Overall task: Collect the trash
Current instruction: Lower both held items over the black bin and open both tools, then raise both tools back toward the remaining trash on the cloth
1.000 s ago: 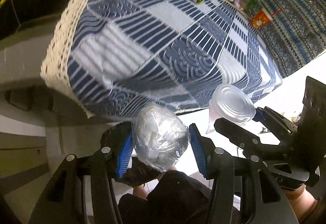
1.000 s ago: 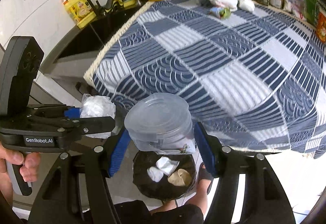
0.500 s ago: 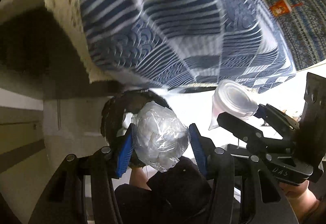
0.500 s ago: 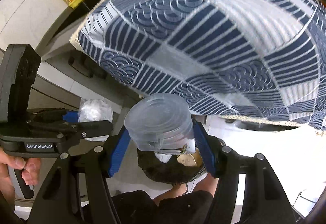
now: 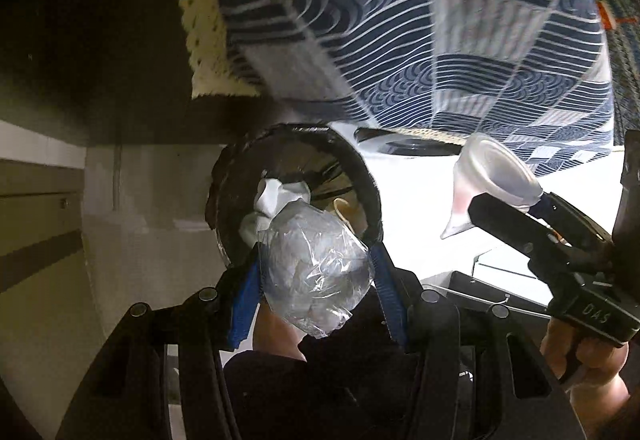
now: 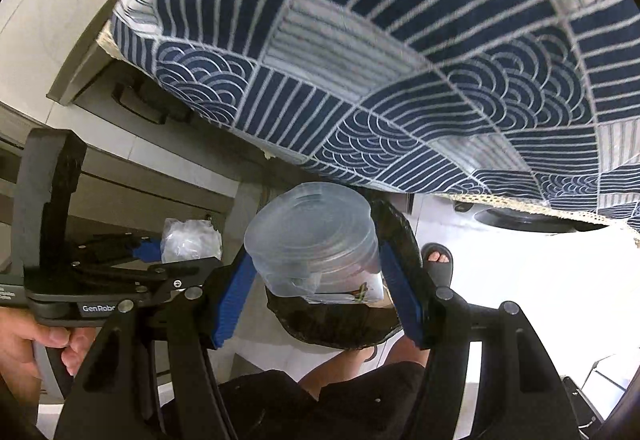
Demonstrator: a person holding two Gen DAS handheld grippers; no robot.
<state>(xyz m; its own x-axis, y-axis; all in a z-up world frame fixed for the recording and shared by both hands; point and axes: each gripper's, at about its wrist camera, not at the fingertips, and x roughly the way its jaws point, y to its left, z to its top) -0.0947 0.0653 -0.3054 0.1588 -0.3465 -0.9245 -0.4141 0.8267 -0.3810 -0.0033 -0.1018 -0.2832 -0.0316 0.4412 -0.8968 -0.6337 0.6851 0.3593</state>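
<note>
Both grippers hang over the black-lined bin [image 5: 362, 175] on the pale floor, just off the overhanging edge of the blue patterned tablecloth [image 5: 440, 39]. The left gripper [image 5: 316, 276] pinches a crinkled clear plastic bag of white scraps [image 5: 316, 272] above the bin's mouth, where only its view shows white paper [image 5: 280, 195] inside. The right gripper [image 6: 316, 280] clamps a clear plastic cup [image 6: 312, 236], its view alone showing a sandalled foot [image 6: 438, 260] beside the bin.

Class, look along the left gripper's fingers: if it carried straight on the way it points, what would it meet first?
Most likely the black-lined trash bin, whose open mouth lies directly beyond the plastic-wrapped wad that the left gripper holds; depth is uncertain.
</note>
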